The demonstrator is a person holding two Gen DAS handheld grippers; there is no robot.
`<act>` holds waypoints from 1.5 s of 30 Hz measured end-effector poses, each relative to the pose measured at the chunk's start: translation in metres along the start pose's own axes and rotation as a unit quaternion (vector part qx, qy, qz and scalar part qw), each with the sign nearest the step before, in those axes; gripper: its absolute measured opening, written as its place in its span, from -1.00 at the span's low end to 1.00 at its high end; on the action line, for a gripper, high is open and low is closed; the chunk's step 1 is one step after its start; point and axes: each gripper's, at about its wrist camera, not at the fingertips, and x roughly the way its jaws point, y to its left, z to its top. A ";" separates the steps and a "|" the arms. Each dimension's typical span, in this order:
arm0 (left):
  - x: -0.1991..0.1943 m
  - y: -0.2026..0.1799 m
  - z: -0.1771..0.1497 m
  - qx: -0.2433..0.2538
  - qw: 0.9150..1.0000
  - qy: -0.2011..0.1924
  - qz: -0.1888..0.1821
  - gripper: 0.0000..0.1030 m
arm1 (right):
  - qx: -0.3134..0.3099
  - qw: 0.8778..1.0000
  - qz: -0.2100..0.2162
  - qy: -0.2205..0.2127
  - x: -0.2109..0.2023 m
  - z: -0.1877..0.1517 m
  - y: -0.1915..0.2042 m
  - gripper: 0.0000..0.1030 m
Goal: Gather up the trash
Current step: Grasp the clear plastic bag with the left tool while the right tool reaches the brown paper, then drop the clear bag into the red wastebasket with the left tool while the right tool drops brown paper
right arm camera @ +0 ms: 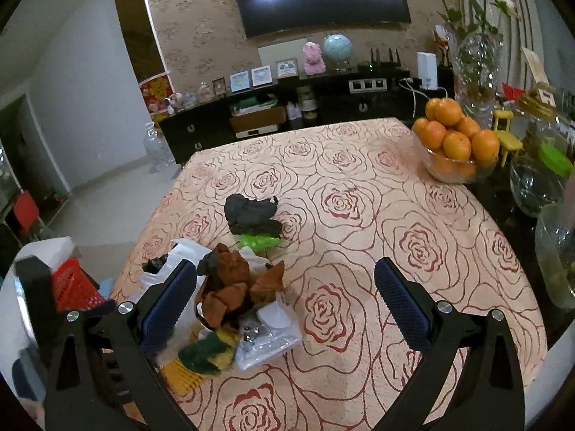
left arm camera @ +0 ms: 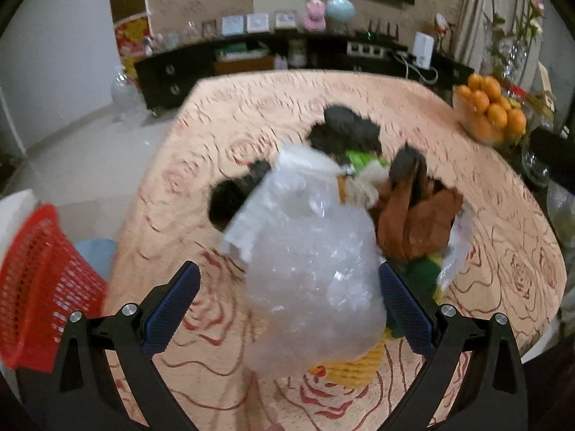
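Your left gripper (left arm camera: 289, 305) is angled down over the near edge of the worktop (left arm camera: 359, 100), fingers spread wide. A crumpled clear plastic bag (left arm camera: 309, 262) fills the gap between them; it lies close against the inner face of the right finger (left arm camera: 406, 309) and well short of the left one. This view is blurred, so you cannot tell whether the bag is touched or merely in front.

Your right gripper (right arm camera: 287, 305) is also tilted down at the worktop, fingers apart with nothing between them but rose-patterned cloth. Its left finger (right arm camera: 165, 305) sits just beside the trash heap.

The heap lies on the near-left part of the worktop:
- crumpled brown paper (right arm camera: 233, 283) in the middle
- a green and yellow sponge (right arm camera: 206, 352) at the near side
- a small clear packet (right arm camera: 266, 337) with bits inside, touching the sponge
- a yellow ribbed piece (right arm camera: 181, 377) at the near edge
- black crumpled paper (right arm camera: 251, 215) a little farther back, on top of a bright green wrapper (right arm camera: 258, 241)

A red mesh basket (left arm camera: 39, 287) stands off the worktop's left edge, lower than the surface. A glass bowl of oranges (right arm camera: 454, 143) stands at the far-right corner, well apart from the heap.
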 end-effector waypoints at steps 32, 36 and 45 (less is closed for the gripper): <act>-0.081 0.083 -0.002 -0.092 0.991 -0.101 -0.005 -0.24 | -0.115 0.989 0.016 0.089 0.086 -0.030 0.059 0.50; -0.086 0.097 -0.005 -0.106 0.989 -0.107 0.006 -0.23 | -0.109 0.989 0.015 0.102 0.097 -0.033 0.059 0.12; -0.103 0.128 -0.009 -0.143 0.982 -0.124 0.021 -0.23 | -0.070 0.996 0.048 0.036 0.056 -0.013 0.050 -0.04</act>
